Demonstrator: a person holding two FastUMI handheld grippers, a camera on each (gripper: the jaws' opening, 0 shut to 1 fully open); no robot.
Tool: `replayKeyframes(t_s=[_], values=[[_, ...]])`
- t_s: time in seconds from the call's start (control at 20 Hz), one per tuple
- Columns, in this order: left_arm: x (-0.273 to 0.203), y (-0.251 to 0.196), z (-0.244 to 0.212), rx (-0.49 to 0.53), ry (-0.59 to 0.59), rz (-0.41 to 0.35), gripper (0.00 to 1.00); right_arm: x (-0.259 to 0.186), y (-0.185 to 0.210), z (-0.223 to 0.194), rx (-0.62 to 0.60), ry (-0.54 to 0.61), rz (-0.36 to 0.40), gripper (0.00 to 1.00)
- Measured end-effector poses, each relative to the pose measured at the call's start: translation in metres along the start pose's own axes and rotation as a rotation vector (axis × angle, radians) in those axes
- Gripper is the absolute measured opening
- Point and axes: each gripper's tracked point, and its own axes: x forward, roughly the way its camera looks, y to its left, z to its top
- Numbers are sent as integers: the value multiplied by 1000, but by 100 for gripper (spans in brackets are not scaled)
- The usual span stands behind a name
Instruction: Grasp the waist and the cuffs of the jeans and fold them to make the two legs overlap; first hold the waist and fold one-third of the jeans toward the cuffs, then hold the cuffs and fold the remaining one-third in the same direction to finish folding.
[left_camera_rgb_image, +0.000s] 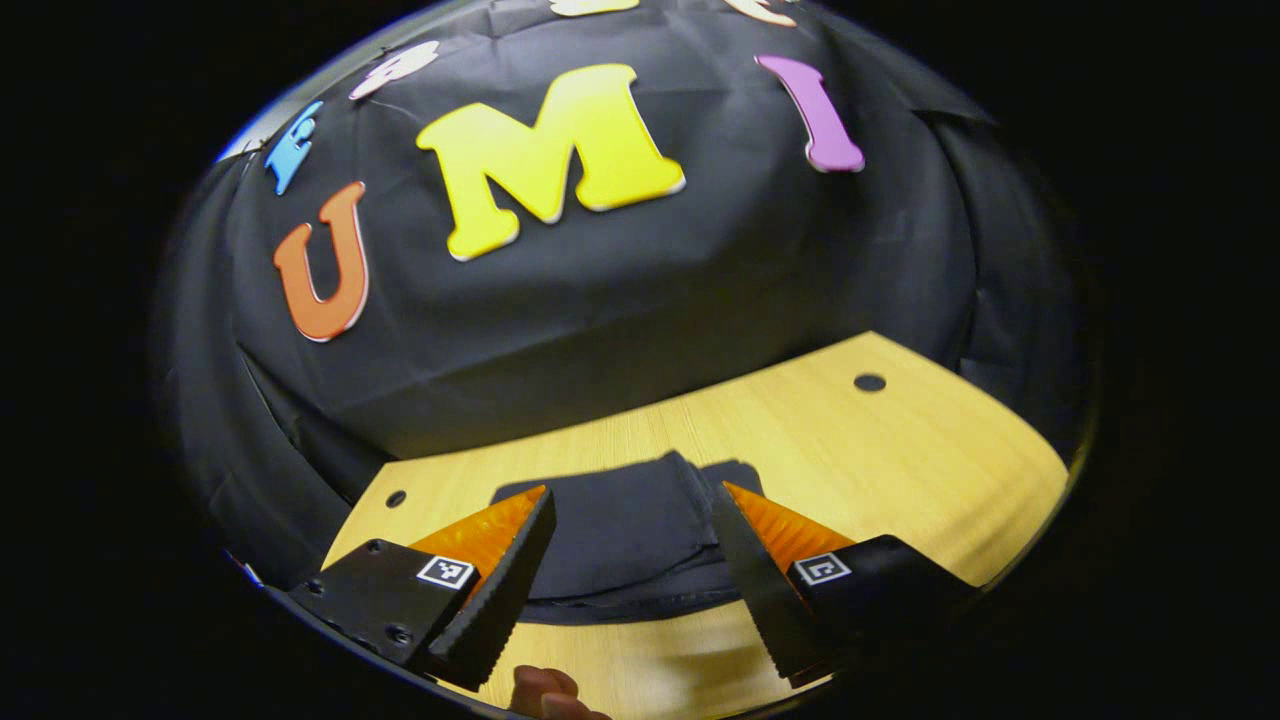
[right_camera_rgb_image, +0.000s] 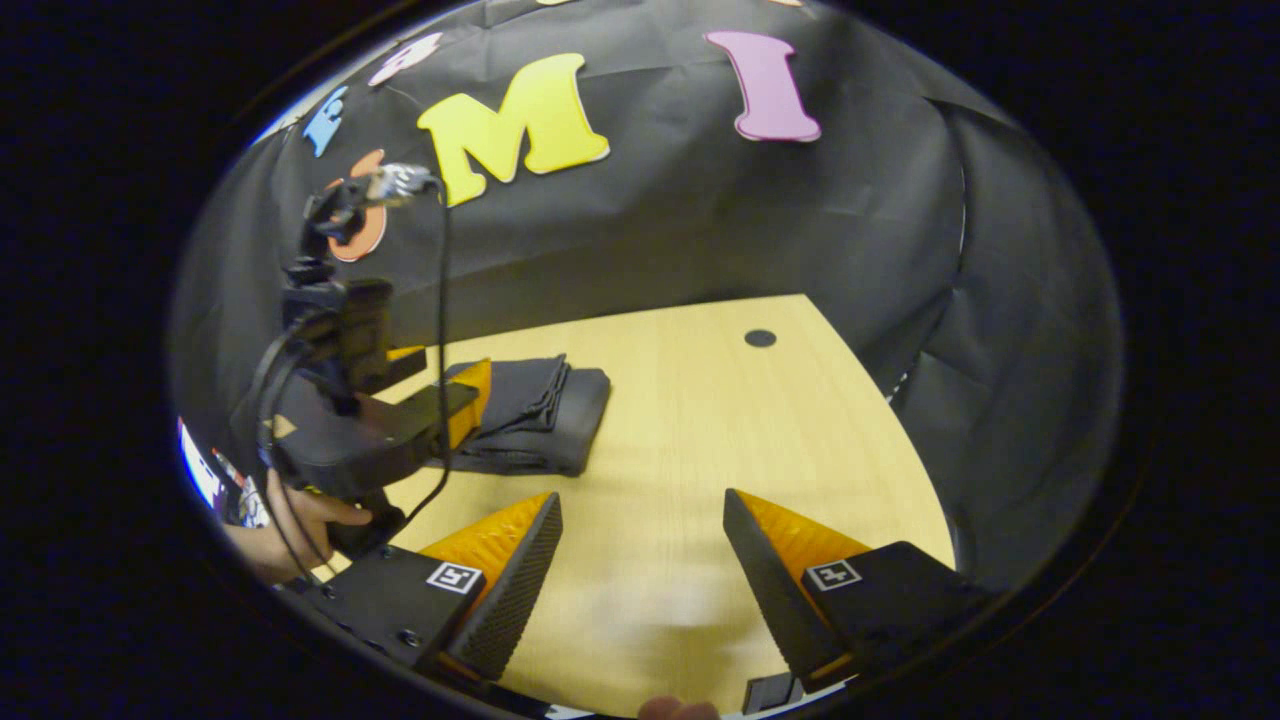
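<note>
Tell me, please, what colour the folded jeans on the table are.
Dark grey, almost black; the jeans show best in the right gripper view.

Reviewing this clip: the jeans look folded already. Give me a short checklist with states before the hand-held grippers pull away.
1. Jeans folded into a compact stack: ok.
2. Left hand-held gripper open, nothing pinched: ok.
3. Right hand-held gripper open over bare table, apart from the jeans: ok.
4. Stack lies fully on the table, away from its edges: ok.
5. Legs aligned inside the fold: cannot tell.

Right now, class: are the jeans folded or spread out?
Folded: the jeans lie as a compact stack of layers on the table.
</note>
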Motion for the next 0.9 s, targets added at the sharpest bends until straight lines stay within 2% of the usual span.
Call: replayKeyframes(t_s=[0.1,0.25,0.4,0.5,0.6,0.75,0.9], values=[[-32,24,50,-62,-106,4,99,-13,19,38,-37,-105,8,100],[-85,74,120,-183,-269,16,99,-60,55,103,-127,-330,5,98],[-148,114,156,-317,-375,6,99,-124,104,155,-214,-560,-1,100],[-196,143,166,-339,-414,6,96,-164,143,162,-242,-642,25,98],[-233,163,158,-346,-418,12,99,-187,163,153,-241,-659,15,99],[-277,183,137,-362,-411,23,98,-219,181,135,-179,-661,-12,99],[-309,187,110,-357,-389,25,98,-242,185,116,-185,-673,-42,99]])
